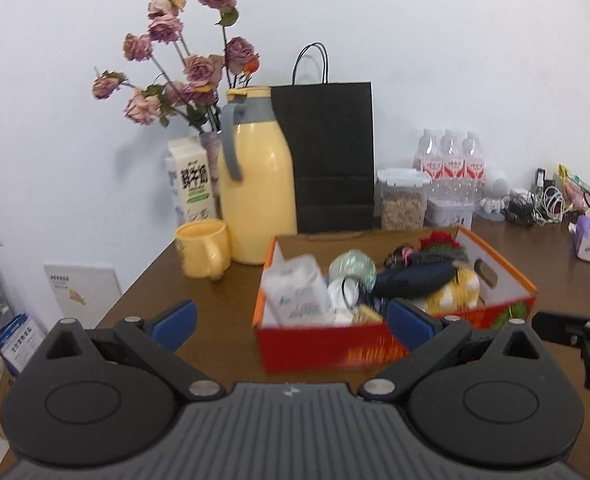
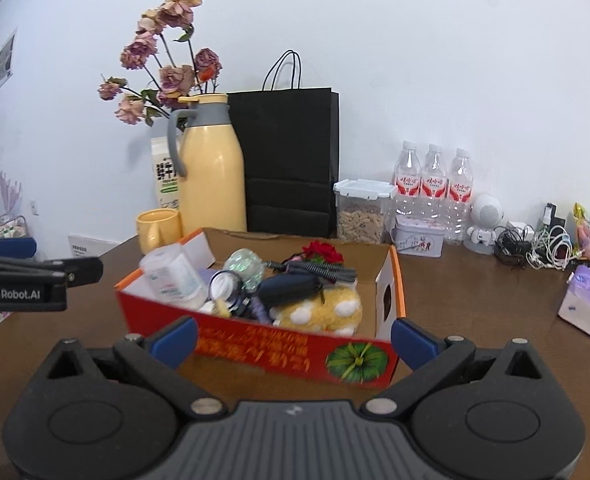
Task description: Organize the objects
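We see our right gripper (image 2: 293, 340) spread wide and empty before the red box (image 2: 295, 354) of odds and ends on the brown surface (image 2: 475, 300).

Home, flowers (image 2: 163, 60), thermos (image 2: 211, 164), table (image 2: 475, 312)

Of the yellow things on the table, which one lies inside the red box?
The yellow plush toy with white spots; the yellow mug and yellow jug stand outside, behind the red box.
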Demonstrator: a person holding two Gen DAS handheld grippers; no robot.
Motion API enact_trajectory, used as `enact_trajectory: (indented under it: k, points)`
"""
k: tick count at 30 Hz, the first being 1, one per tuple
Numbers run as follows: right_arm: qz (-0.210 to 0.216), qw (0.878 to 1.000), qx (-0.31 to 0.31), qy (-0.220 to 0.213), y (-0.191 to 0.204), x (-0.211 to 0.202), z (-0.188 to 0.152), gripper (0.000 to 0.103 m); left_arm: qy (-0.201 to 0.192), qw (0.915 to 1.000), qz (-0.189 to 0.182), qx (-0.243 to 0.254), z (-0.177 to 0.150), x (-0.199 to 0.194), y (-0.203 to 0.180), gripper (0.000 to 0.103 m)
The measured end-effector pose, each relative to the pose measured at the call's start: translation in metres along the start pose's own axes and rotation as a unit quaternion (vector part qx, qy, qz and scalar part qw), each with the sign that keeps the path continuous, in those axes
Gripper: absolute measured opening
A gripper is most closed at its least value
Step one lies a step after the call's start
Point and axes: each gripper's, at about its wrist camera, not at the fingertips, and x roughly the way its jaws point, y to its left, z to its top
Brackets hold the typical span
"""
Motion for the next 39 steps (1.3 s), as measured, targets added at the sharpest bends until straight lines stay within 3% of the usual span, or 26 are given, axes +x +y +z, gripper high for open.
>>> enact_trajectory:
  k: [13, 39]
  points:
    - [0.012, 0.998, 0.027, 0.049, 0.018, -0.036, -0.042, 0.103, 0.053, 0.9985, -0.006, -0.015, -0.051, -0.049, 0.005, 0.103]
    - [0.020, 0.998, 0.023, 0.053, 0.026, -0.050, -0.050, 0.103, 0.054, 0.9983, -0.007, -0.019, -0.058, -0.064, 0.003, 0.103]
